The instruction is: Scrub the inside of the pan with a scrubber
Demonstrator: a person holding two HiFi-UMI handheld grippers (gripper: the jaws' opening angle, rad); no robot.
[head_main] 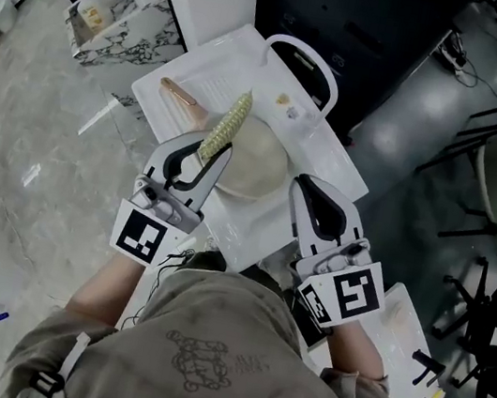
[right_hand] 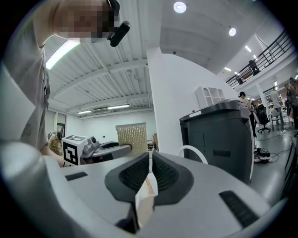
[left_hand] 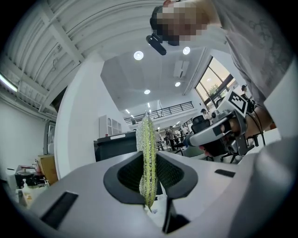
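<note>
Scrubber (head_main: 225, 126): glittery, rough mesh over a yellow-green core.
Pan (head_main: 257, 161): smooth, matt cream inside.
Tray (head_main: 205, 67): glossy white plastic.
Left gripper (left_hand: 148, 157) pads (left_hand: 128, 174): matt black, finely ribbed.
Floor (head_main: 40, 138), 9 o'clock of tray: polished, marbled.

Centre of frame: pan (head_main: 256, 168) sits on the tray (head_main: 217, 64). Scrubber (head_main: 227, 121) stands over its left rim, clamped in left gripper (head_main: 220, 150). Right gripper (head_main: 302, 184) pinches the right rim.

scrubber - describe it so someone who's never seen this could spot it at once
On the white tray in the head view sits a round cream pan. Over its left rim the left tongs pinch the scrubber, a thin pad standing on edge. It is the only glittery yellow-green mesh thing there; the pan is smooth and plain.
</note>
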